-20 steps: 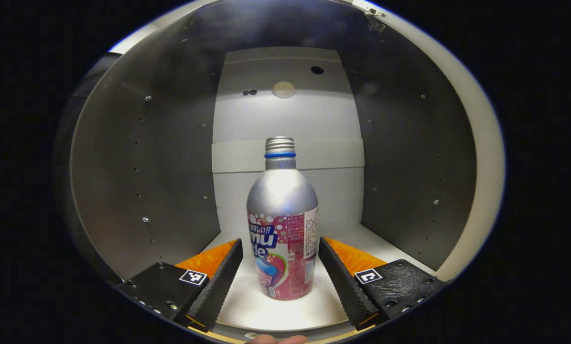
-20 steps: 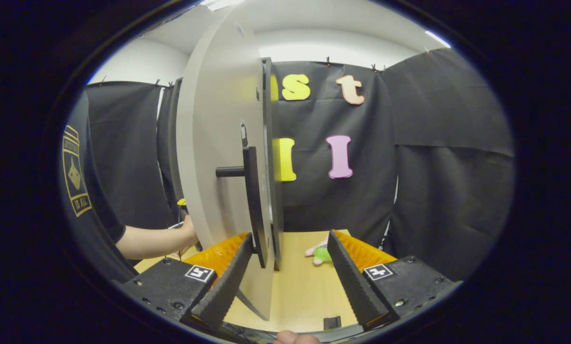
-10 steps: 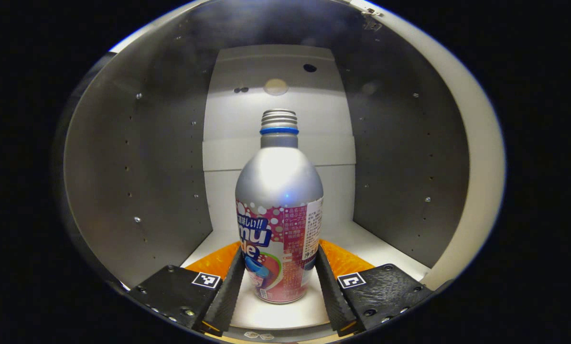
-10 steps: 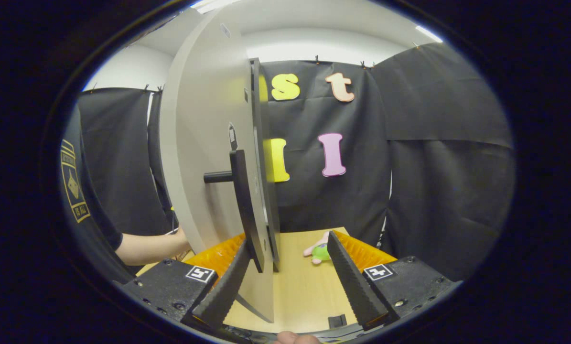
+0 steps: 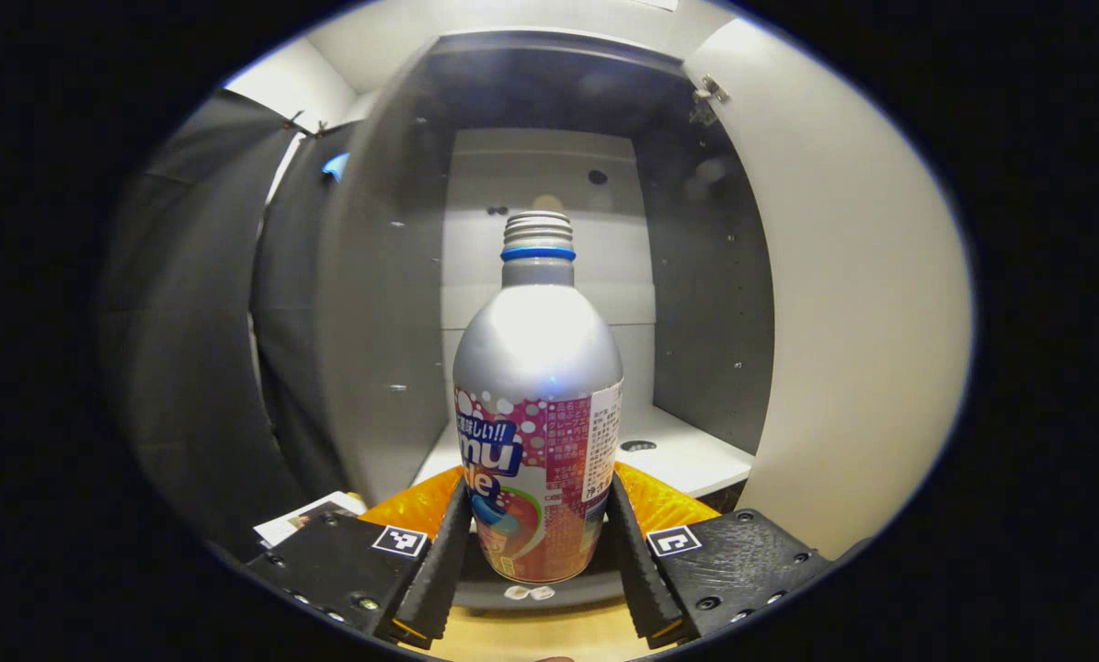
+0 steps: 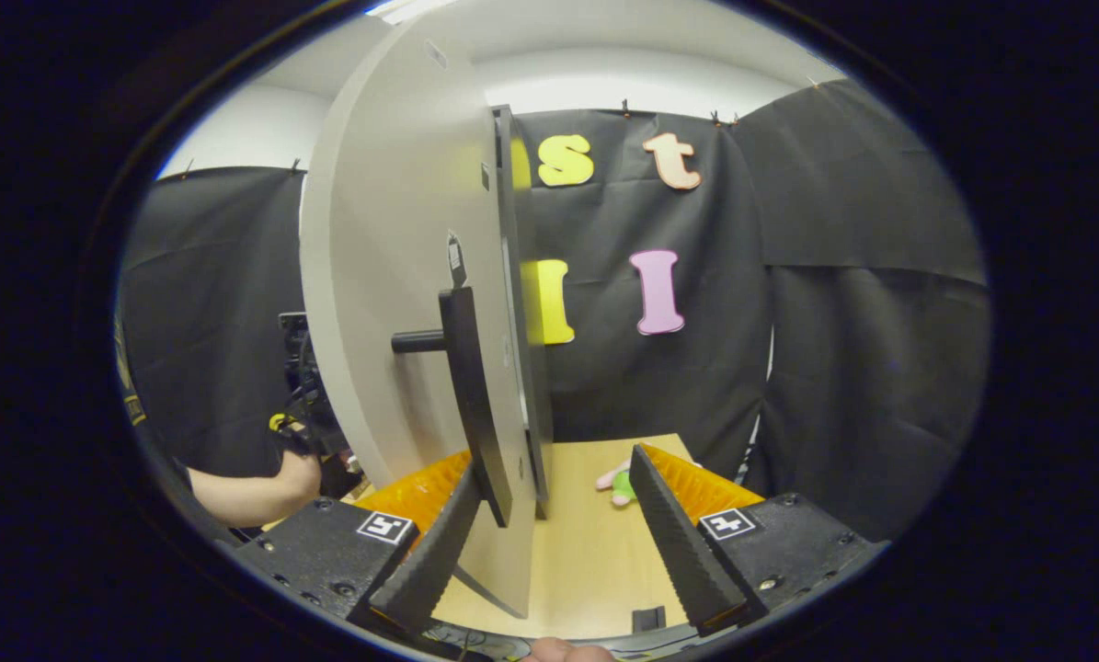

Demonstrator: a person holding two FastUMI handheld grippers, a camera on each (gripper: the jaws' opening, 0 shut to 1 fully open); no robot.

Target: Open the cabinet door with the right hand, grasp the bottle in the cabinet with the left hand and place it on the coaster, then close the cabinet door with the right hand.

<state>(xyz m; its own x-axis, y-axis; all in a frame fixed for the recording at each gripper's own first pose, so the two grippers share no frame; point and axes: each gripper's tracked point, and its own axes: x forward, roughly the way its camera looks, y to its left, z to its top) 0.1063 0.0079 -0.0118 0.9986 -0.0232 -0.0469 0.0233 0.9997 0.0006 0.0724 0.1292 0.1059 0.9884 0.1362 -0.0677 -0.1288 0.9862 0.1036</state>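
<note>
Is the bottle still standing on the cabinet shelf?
No: in the left gripper view the bottle sits clamped in the left gripper, out in front of the cabinet shelf edge.

left tongs (image 5: pixel 535 552): both fingers pressed on bottle's lower sides | bottle (image 5: pixel 537 405): upright, silver, uncapped, blue neck ring, pink label | cabinet (image 5: pixel 549 267): open behind bottle, white shelf, dark side walls | cabinet door (image 5: pixel 857 303): swung open at right | tabletop (image 5: pixel 540 636): wooden strip below
</note>
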